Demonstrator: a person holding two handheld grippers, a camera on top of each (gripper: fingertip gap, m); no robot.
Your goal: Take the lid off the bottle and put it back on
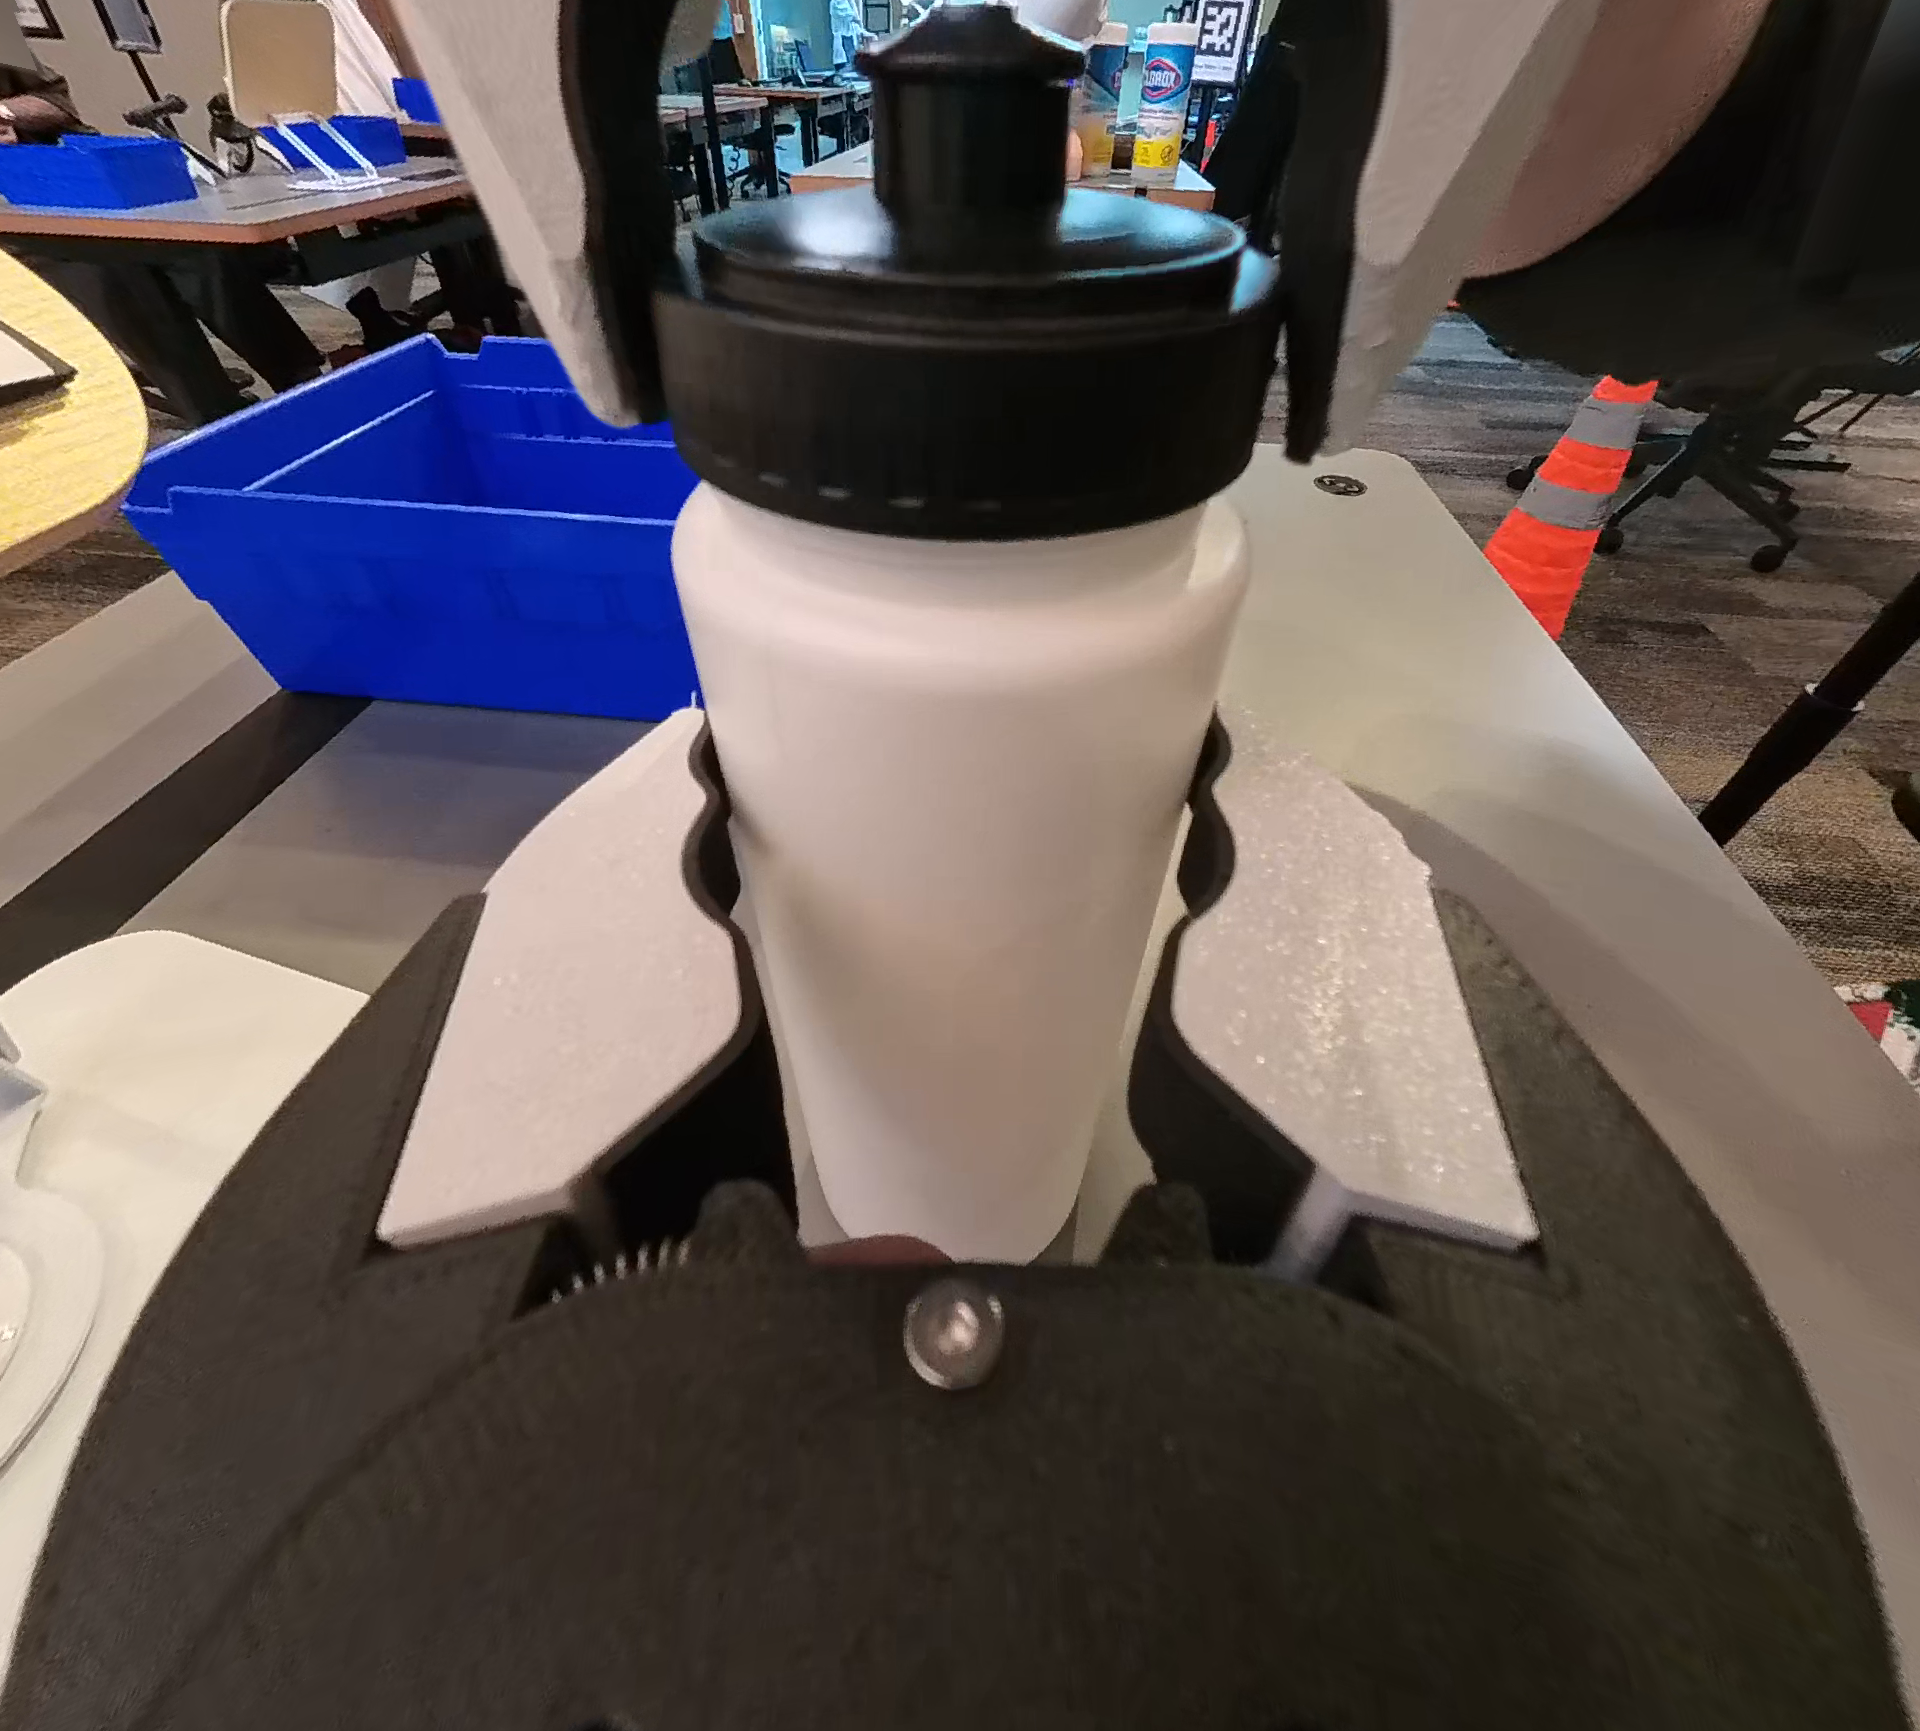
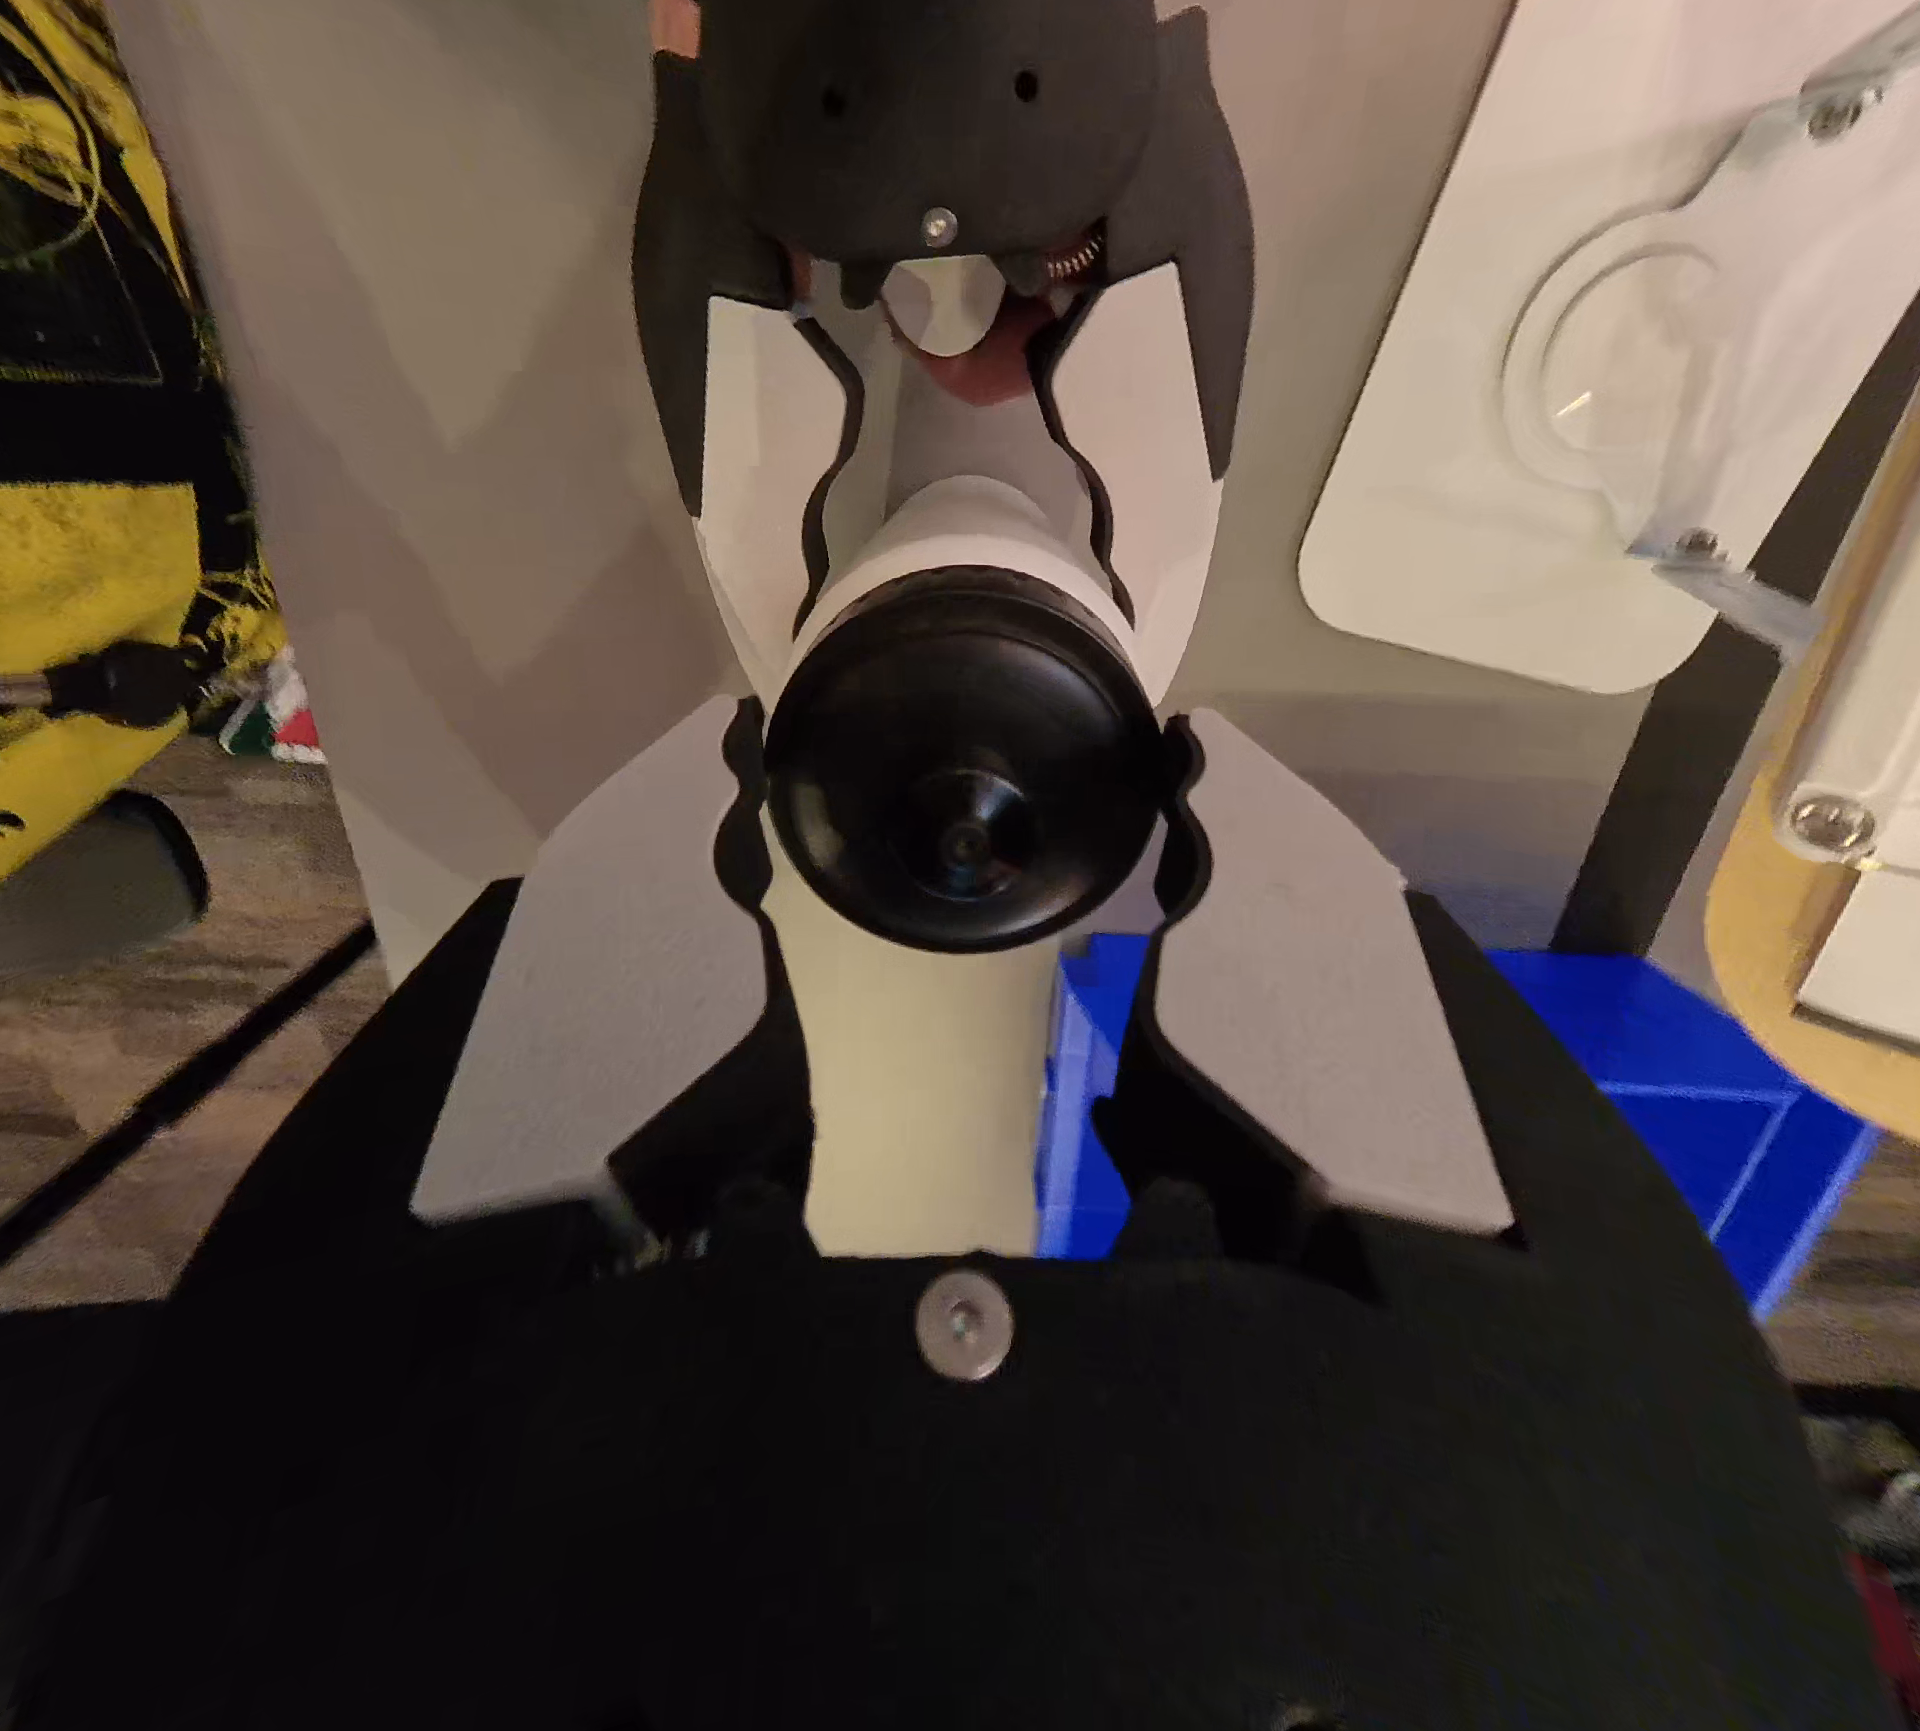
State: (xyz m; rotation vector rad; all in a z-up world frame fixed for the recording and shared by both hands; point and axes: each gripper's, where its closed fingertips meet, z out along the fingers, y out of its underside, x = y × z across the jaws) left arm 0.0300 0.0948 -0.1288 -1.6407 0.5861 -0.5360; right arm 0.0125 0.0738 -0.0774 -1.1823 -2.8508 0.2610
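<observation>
A white bottle (image 1: 956,850) with a black screw lid (image 1: 966,393) and spout stands upright over the table. My left gripper (image 1: 961,746) is shut on the bottle's body, its wavy black pads pressing both sides. My right gripper (image 1: 966,403) comes down from above, and its fingers touch both sides of the lid's rim. The lid sits on the bottle's neck. In the right wrist view I look straight down on the lid (image 2: 961,777), with the right gripper (image 2: 961,798) closed around it and the left gripper (image 2: 966,538) holding the bottle (image 2: 966,528) below.
A blue bin (image 1: 416,538) stands on the white table (image 1: 1403,642) behind and left of the bottle, and also shows in the right wrist view (image 2: 1662,1110). An orange cone (image 1: 1569,497) is on the floor to the right. A white board with a clear bracket (image 2: 1507,331) lies nearby.
</observation>
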